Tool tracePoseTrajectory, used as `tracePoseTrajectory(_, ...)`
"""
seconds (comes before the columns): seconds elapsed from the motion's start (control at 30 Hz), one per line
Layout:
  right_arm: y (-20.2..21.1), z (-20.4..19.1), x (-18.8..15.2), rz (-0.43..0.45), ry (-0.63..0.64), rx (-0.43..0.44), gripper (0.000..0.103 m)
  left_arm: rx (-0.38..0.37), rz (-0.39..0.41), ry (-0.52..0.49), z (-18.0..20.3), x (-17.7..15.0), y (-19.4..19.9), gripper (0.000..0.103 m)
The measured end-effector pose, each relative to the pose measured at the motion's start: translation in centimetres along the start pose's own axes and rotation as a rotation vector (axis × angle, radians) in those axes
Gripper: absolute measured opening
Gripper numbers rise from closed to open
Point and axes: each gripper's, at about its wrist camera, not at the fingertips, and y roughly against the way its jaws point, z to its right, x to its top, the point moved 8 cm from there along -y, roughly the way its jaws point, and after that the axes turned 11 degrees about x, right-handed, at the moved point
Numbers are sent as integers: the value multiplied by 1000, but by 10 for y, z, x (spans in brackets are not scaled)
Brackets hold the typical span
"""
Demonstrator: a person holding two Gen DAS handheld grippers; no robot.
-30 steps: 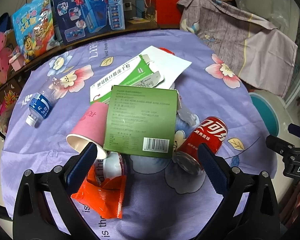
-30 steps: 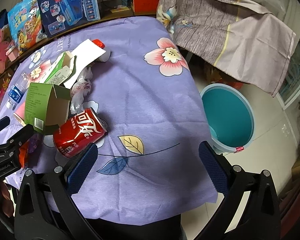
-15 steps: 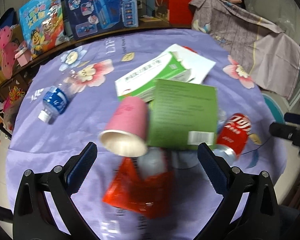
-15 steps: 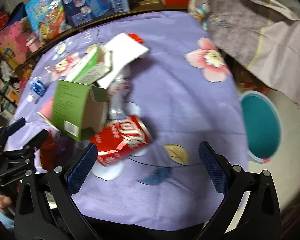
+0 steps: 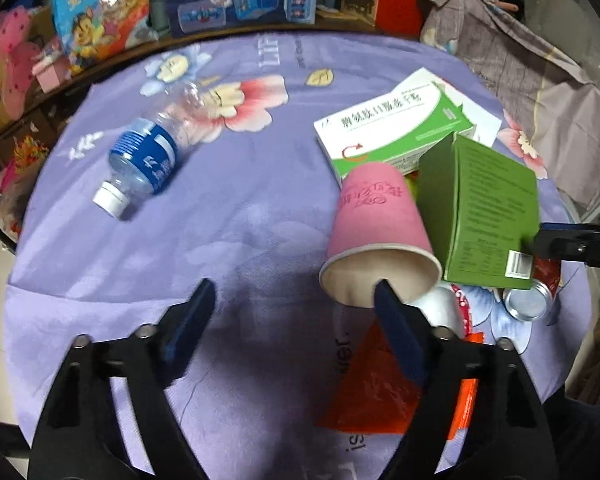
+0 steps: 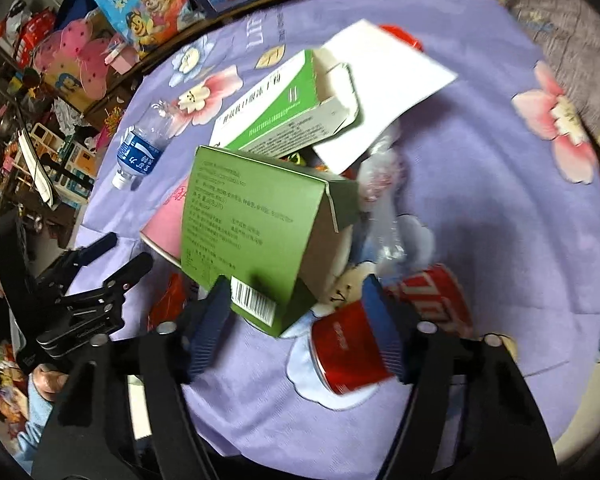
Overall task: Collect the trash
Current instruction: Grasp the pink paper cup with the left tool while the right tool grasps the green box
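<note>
Trash pile: green box (image 6: 256, 240) at 12 o'clock of right tongs (image 6: 296, 320), corner between closing jaws, untouched; left tongs (image 5: 292, 312) closing, empty, cup (image 5: 380, 240) at 1 o'clock.

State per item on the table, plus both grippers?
Water bottle: capped, on its side.
Pink cup: tipped, mouth open.
Dark green box: end flap open.
White-green box: end open.
Red can: on its side.
Left gripper: closing, nothing gripped.
Right gripper: closing, nothing gripped.
</note>
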Motion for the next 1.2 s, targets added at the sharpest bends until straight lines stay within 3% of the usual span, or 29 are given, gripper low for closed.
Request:
tracePoseTrajectory(0.17,-21,-8,8,-14,-25,84,61,-23,-12,-58,17,7,-15,69)
tracePoseTrajectory(0.23,-26,-12,13,-13,-28,116,59,-38,-25,-66,23,9,-21,51)
tracePoseTrajectory(0.3,-32,-17,18,-12,-27,143,46,-45,-48,-58,27,8,-28,20)
tracePoseTrajectory(0.33,-33,-19,19,-14,-30,158,44,-44,-60,-51,27,7,-31,16)
tracePoseTrajectory(0.43,-28,-31,27,19,3,185,27,-7,-60,-19,21,6,-34,13)
tracePoseTrajectory(0.5,-23,-40,33,26,15,208,10,8,-62,14,12,6,-31,8)
tracePoseTrajectory(0.57,-16,-53,37,40,55,209,4,-4,-60,49,5,9,-24,5)
tracePoseTrajectory(0.73,-3,-75,38,50,140,176,2,33,-35,56,0,13,-7,4)
tracePoseTrajectory(1.0,33,-65,40,112,113,190,2,13,36,58,9,30,30,4)
tracePoseTrajectory(1.2,66,-46,42,175,74,197,2,-9,75,16,36,43,50,4)
